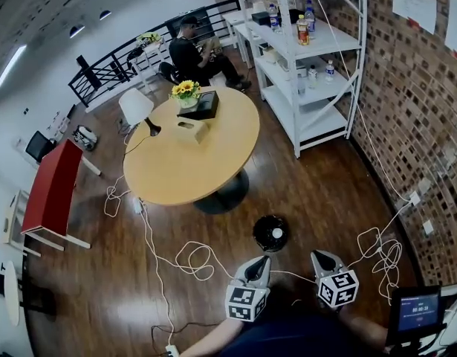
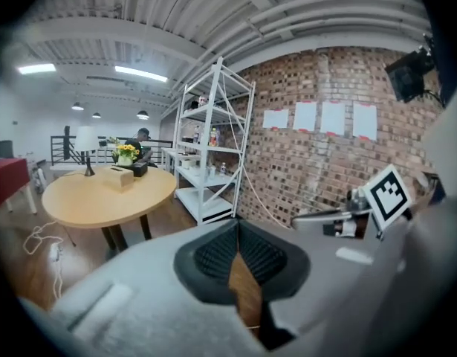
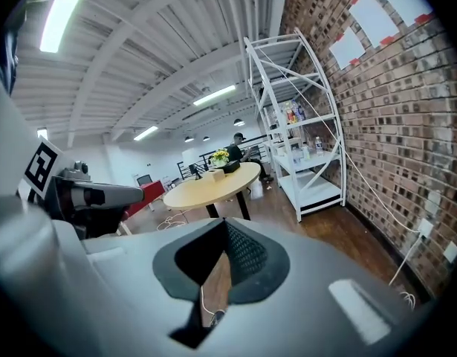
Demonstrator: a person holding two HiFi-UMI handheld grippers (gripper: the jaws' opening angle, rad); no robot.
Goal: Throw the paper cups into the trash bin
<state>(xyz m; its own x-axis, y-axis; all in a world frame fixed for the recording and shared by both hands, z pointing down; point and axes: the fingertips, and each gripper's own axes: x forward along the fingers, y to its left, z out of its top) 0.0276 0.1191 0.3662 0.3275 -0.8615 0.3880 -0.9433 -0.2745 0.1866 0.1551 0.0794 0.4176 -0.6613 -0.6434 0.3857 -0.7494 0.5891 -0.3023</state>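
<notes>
Seemingly near done: white round thing, likely paper cup [image 1: 277, 233], lies inside trash bin [image 1: 257, 233]. No other cup seen on table [image 1: 206, 155] beyond bin. Left gripper [image 1: 259, 263] and right gripper [image 1: 321, 258] near bin: jaws together, empty. Writing: wall sheets [image 1: 414, 2], bottle labels [image 1: 302, 30], screen [image 1: 417, 312] digits unreadable.

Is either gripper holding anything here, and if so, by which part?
Nothing is held. The left gripper and the right gripper both have their fingers closed together, with nothing between them.
</notes>
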